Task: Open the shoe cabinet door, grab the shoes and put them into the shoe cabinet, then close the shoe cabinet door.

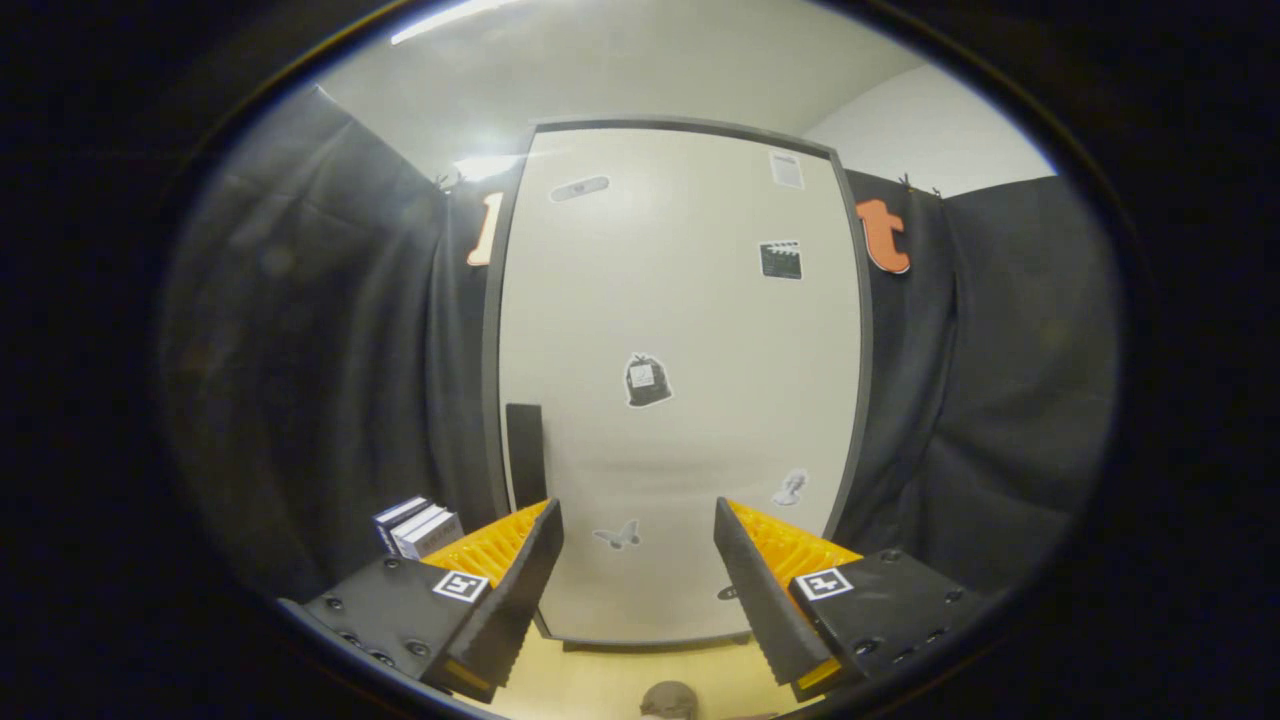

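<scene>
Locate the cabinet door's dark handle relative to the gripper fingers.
In the gripper view, the dark handle sits upright on the closed cabinet door, along its left edge, just beyond the left fingertip of the open gripper.

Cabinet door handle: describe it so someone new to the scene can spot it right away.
Start at the tall white cabinet door with a dark frame, standing between black curtains. The handle is the plain black upright bar at the door's left edge, low down, just beyond the left finger of the open gripper. Unlike the small stickers scattered across the door, it is a solid, featureless strip.
</scene>
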Demonstrator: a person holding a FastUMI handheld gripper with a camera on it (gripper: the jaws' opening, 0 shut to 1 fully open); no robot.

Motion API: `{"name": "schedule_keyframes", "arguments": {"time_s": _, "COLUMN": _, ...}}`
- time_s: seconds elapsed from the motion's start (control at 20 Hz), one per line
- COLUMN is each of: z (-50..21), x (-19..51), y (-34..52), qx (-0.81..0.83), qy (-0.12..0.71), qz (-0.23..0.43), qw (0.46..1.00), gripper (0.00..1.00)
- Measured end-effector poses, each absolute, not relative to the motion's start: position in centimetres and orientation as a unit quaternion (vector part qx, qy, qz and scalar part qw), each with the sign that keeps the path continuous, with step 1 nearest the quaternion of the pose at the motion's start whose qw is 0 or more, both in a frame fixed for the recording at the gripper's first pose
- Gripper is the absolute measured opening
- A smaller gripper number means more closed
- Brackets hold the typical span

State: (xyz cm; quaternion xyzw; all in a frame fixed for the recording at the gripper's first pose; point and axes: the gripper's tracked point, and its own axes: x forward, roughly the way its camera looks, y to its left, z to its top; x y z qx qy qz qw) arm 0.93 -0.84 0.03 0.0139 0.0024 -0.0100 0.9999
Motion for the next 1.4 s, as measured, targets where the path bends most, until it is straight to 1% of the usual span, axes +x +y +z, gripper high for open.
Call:
{"name": "schedule_keyframes", "arguments": {"time_s": 0.85, "z": 0.4, "x": 1.5, "y": 0.7, "qx": 0.020, "qy": -0.006, "qz": -0.010, "qw": 1.000, "gripper": 0.95}}
{"name": "schedule_keyframes", "arguments": {"time_s": 1.4, "z": -0.3, "x": 5.4, "y": 5.2, "qx": 0.030, "qy": -0.005, "qz": 0.000, "qw": 1.000, "gripper": 0.91}}
